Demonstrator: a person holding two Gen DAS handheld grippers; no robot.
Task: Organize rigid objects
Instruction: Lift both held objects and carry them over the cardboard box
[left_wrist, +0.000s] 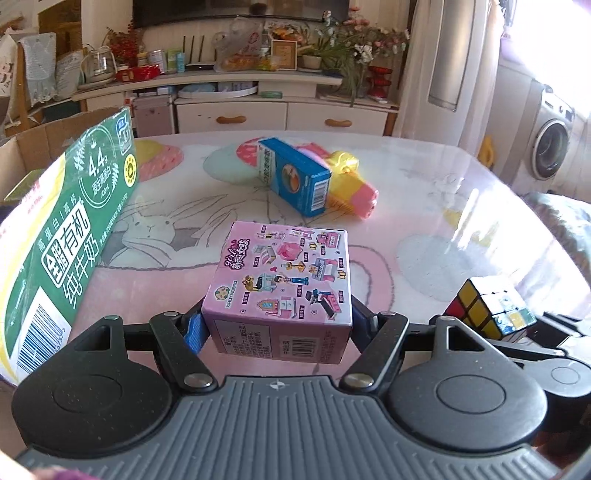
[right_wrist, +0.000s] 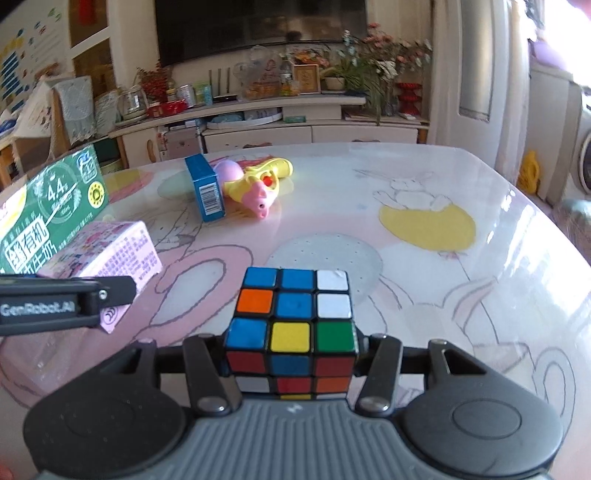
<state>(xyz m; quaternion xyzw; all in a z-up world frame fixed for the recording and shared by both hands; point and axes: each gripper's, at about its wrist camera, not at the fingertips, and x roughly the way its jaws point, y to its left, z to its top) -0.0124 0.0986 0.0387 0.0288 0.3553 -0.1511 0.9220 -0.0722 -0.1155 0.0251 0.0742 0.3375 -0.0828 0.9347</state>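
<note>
A pink box (left_wrist: 280, 280) is clamped by the left hand-held gripper (left_wrist: 277, 325), a puzzle cube (right_wrist: 293, 325) by the right hand-held gripper (right_wrist: 291, 358); both should be kept level toward the carton (left_wrist: 55, 229).

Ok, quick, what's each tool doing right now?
Left tool: closed on the pink toy box.
Right tool: closed on the Rubik's cube.

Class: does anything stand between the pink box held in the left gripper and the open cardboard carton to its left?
Nothing visible does. The pink box sits in the left gripper, and only bare tablecloth separates it from the carton.
</note>
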